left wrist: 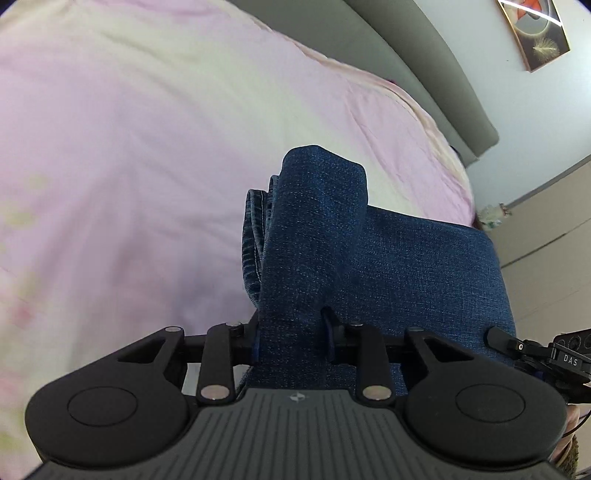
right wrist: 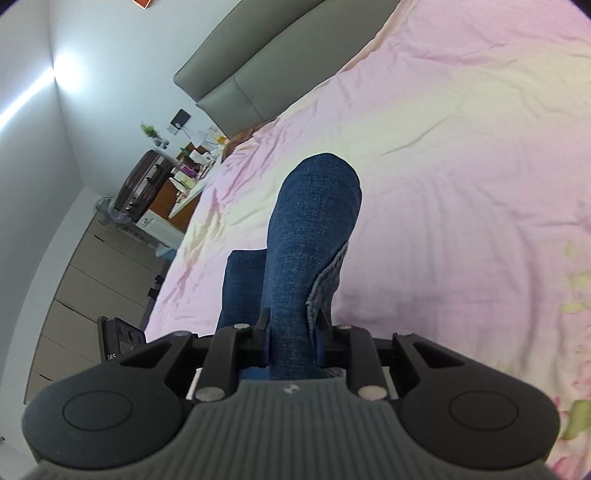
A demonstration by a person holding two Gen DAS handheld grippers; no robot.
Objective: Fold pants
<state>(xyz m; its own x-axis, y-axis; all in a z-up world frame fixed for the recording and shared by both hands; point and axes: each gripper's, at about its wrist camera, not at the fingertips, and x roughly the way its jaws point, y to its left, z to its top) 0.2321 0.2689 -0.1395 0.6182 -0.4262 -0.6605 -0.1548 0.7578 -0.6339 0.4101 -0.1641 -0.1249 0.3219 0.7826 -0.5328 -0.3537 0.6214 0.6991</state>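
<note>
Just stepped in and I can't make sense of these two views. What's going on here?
A person is folding a pair of blue jeans over a bed with a pink sheet, using a handheld gripper in each hand. The left gripper and the right gripper are each clamped on a bunch of the denim, which is held up off the sheet. The fold is not yet laid down.

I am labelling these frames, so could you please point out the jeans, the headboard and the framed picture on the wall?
jeans (left wrist: 314, 236): left wrist view, on the raised denim fold.
headboard (right wrist: 236, 85): right wrist view, on its grey padded front.
framed picture (left wrist: 535, 33): left wrist view, on the middle of the print.
</note>
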